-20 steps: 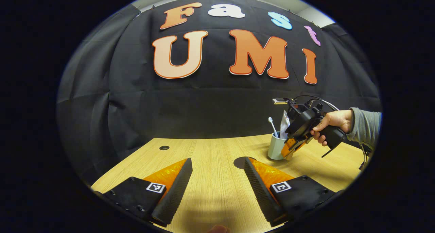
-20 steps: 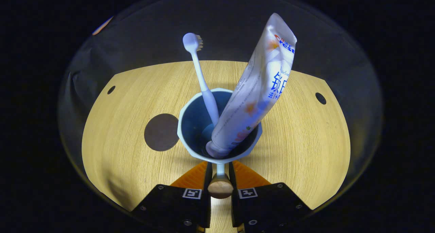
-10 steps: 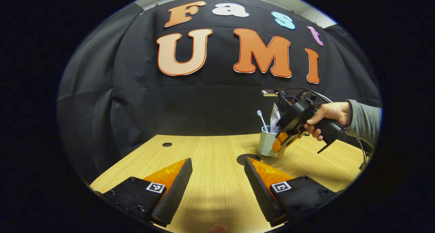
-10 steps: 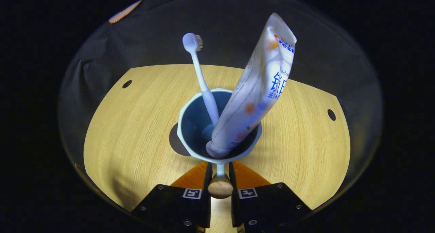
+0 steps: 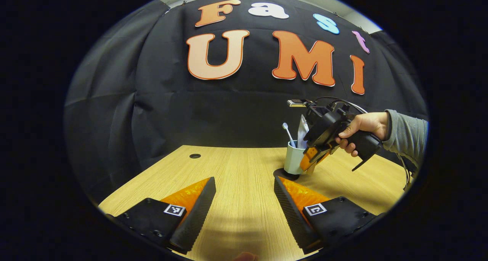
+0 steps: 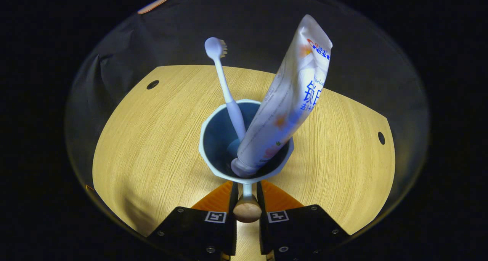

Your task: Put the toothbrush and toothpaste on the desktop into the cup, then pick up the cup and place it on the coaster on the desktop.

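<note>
In the right gripper view, the right gripper [image 6: 247,194] is clamping both fingers on the handle of the pale blue faceted cup [image 6: 213,165] at the frame's centre. A light blue toothbrush [image 6: 225,85] and a white toothpaste tube [image 6: 289,97] are standing tilted inside the cup. In the left gripper view, the cup [image 5: 292,159] is sitting over the dark round coaster [image 5: 280,174] right of centre on the light wooden table [image 5: 236,169]; contact cannot be told. A hand [image 5: 364,125] is gripping that gripper. The left gripper [image 5: 244,211] is hovering at the bottom, fingers spread apart, holding nothing.
</note>
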The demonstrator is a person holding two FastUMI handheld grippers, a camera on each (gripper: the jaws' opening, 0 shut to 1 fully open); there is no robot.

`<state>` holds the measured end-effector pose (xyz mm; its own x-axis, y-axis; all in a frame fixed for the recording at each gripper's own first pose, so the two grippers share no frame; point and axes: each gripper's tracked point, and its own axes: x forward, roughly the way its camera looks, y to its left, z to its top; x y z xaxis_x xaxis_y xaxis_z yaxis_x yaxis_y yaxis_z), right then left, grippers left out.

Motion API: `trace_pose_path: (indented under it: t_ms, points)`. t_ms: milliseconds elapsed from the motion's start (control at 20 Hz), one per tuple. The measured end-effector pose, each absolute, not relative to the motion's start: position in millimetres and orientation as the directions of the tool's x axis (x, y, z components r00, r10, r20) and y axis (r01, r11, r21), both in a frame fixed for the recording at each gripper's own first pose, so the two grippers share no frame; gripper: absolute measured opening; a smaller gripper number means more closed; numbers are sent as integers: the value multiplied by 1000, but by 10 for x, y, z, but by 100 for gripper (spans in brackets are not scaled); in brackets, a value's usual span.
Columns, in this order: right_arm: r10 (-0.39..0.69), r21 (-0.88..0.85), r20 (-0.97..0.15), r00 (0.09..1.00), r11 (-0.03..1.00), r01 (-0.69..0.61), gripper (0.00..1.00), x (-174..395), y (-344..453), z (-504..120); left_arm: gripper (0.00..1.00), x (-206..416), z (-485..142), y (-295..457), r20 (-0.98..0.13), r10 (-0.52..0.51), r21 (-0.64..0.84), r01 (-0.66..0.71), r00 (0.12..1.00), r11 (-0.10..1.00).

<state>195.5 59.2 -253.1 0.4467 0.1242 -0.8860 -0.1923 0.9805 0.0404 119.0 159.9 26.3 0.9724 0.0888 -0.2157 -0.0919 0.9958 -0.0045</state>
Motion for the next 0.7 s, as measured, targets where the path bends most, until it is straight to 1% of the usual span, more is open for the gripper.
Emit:
trace_pose_path:
  t_ms: [250,450,650,700]
  points:
    - [119,27,-893,434,977,-213,25,1956,591,-2547,97,1141,198,1665,-225,103,-11,-108,969,994]
    - [117,32,-909,401,977,-212,24,1919,580,-2563,97,1109,156,1683,-233,105,-24,-113,967,993]
    - [160,99,-910,383,980,-172,27,1924,586,-2497,97,1090,118,1703,-241,113,-44,-128,964,991]
    - [179,122,-904,389,978,-167,25,1910,586,-2456,97,1084,90,1692,-248,110,-54,-127,962,990]
